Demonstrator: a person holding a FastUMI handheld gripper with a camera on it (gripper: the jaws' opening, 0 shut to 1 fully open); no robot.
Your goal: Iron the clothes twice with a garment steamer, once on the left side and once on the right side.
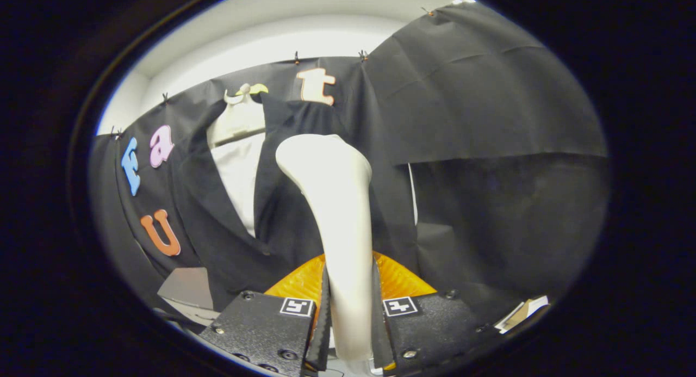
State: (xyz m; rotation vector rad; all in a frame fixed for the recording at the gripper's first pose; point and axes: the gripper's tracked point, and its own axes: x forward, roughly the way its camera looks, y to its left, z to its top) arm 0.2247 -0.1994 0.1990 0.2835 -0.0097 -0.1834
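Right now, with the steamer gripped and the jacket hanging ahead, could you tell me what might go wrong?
1. The hand-held gripper clamps only the low, narrow handle of the garment steamer, so the tall head could tilt or slip during strokes.
2. The black jacket hangs loosely from one hanger, so pressing could swing it instead of smoothing it.

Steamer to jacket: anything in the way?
Nothing visible. The hand-held gripper is shut on the steamer, both fingers pressing its handle. The steamer's head rises just ahead of the fingers, facing the dark jacket hanging on its hanger, with open space between.
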